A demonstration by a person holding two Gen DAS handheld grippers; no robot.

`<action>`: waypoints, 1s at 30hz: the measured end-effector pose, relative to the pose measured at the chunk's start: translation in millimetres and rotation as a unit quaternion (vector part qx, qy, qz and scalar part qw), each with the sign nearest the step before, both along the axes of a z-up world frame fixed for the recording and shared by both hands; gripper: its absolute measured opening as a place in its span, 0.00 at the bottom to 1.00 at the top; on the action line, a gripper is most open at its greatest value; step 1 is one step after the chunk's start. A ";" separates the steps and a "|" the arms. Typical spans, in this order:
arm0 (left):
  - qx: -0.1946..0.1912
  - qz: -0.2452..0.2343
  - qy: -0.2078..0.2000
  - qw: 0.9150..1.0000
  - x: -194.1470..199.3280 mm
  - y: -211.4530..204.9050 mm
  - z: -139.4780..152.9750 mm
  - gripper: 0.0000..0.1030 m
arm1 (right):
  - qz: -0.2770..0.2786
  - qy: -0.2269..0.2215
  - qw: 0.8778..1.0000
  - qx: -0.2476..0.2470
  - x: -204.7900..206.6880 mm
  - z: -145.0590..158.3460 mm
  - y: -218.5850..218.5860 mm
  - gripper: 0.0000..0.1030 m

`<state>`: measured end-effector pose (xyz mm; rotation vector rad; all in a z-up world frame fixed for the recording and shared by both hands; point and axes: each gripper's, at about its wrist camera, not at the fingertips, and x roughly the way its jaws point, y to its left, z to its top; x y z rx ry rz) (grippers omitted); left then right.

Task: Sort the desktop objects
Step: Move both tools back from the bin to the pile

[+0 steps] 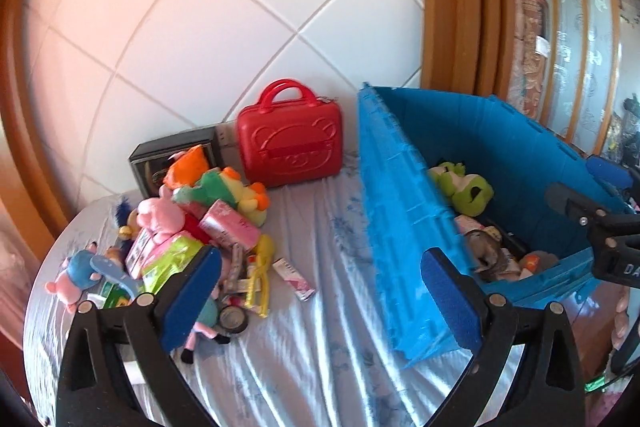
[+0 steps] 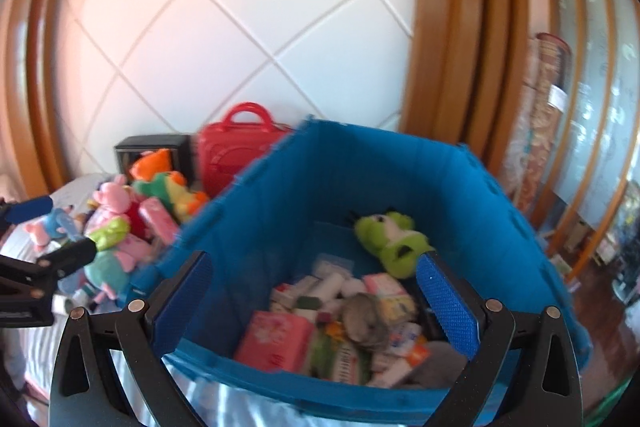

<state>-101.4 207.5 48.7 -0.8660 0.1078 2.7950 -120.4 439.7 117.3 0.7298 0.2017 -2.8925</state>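
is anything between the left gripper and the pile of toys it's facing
Nothing visible blocks it. The open left gripper has only bare pale blue cloth ahead, the heap of plush toys and packets just past its left finger. The blue plastic crate stands off right.

A heap of plush toys [image 1: 168, 223] and packets [image 1: 228, 227] lies left of the open blue bin [image 2: 360, 179], which holds boxes and a green plush [image 2: 392, 239].

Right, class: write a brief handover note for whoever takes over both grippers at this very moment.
Left gripper: open, empty, above the cloth between pile and bin.
Right gripper: open, empty, over the blue bin.
Done: green plush, pink box and small packets lie in the bin.
Left: toy pile beside the red case is unsorted.
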 end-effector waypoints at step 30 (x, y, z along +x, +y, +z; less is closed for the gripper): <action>0.021 0.219 -0.299 0.928 -47.7 -308.0 -258.2 0.98 | 0.206 -0.317 0.920 0.107 -87.8 -272.5 -352.9 1.00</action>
